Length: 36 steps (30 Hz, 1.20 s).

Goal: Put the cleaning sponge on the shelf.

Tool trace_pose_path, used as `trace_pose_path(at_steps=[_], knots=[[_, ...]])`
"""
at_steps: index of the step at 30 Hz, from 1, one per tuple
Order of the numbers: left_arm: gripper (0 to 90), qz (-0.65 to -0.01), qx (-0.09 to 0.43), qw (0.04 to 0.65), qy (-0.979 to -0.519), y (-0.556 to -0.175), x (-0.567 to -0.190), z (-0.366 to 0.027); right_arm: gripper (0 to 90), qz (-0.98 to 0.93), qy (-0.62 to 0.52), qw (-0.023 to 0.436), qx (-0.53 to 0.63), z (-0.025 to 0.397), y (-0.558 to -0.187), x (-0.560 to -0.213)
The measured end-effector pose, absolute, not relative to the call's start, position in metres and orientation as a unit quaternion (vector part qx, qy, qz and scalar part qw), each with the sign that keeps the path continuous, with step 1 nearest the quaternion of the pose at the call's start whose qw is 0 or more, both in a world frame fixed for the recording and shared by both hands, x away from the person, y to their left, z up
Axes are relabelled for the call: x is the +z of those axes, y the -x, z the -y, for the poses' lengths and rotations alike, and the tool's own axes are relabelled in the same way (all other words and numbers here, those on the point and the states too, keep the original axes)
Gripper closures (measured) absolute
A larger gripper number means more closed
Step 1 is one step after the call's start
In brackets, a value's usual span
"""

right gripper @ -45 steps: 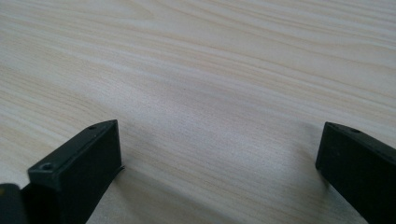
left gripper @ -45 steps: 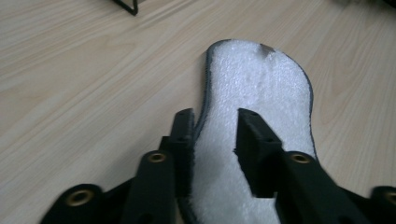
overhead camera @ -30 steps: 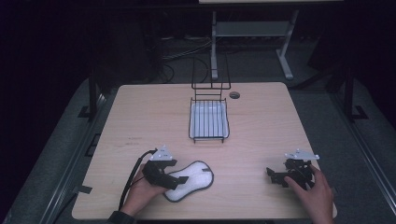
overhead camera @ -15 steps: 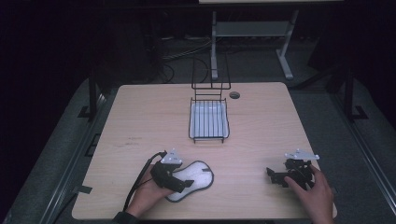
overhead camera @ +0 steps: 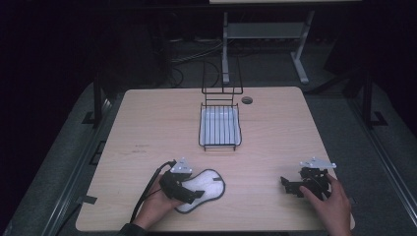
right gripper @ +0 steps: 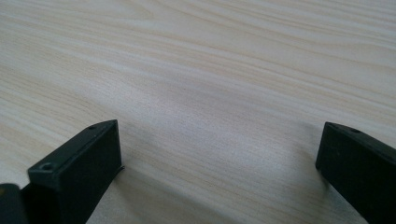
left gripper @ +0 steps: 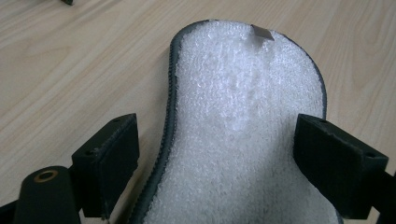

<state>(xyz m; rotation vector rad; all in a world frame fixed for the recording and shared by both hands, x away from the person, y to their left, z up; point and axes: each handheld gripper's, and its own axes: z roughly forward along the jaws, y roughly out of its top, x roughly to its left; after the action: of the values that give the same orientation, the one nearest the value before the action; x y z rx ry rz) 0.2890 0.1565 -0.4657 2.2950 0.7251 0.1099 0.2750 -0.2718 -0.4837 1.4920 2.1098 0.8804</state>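
At lower centre, the left gripper [left gripper: 215, 163] straddles the soft, light insole [left gripper: 243, 135], fingers open; grip its stitched edge; right gripper [right gripper: 219, 177] fingers open.

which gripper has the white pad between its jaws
The left gripper: its open jaws straddle the white pad. The right gripper has bare table between its jaws.

A white fleecy insole [left gripper: 243, 135] with dark grey edging lies on pale wood-grain table [overhead camera: 147, 128].
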Motion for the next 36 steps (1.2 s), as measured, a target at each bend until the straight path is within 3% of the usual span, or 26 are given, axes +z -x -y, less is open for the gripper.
trace_pose_path(at_steps=[4, 13, 17, 22, 24, 28, 36], knots=[[24.8, -0.278, 0.032, 0.358, -0.891, -0.288, -0.464, -0.156, 0.0, -0.756, -0.535, 0.205, 0.316, 0.272, -0.275, -0.484], [31.2, -0.287, 0.021, 0.366, -0.885, -0.289, -0.463, -0.158, 0.0, -0.756, -0.535, 0.205, 0.316, 0.272, -0.275, -0.484], [42.8, -0.295, 0.008, 0.376, -0.879, -0.292, -0.462, -0.163, 0.0, -0.756, -0.536, 0.205, 0.316, 0.272, -0.275, -0.484], [46.5, -0.297, 0.000, 0.379, -0.876, -0.294, -0.462, -0.167, 0.0, -0.756, -0.536, 0.205, 0.315, 0.272, -0.275, -0.484], [59.0, -0.298, 0.003, 0.387, -0.873, -0.294, -0.460, -0.170, 0.0, -0.756, -0.535, 0.205, 0.315, 0.272, -0.275, -0.484], [72.8, -0.302, -0.002, 0.393, -0.869, -0.297, -0.461, -0.174, 0.0, -0.756, -0.535, 0.205, 0.316, 0.272, -0.275, -0.484], [83.1, -0.305, -0.016, 0.403, -0.863, -0.300, -0.459, -0.179, 0.0, -0.756, -0.536, 0.205, 0.315, 0.272, -0.275, -0.484]])
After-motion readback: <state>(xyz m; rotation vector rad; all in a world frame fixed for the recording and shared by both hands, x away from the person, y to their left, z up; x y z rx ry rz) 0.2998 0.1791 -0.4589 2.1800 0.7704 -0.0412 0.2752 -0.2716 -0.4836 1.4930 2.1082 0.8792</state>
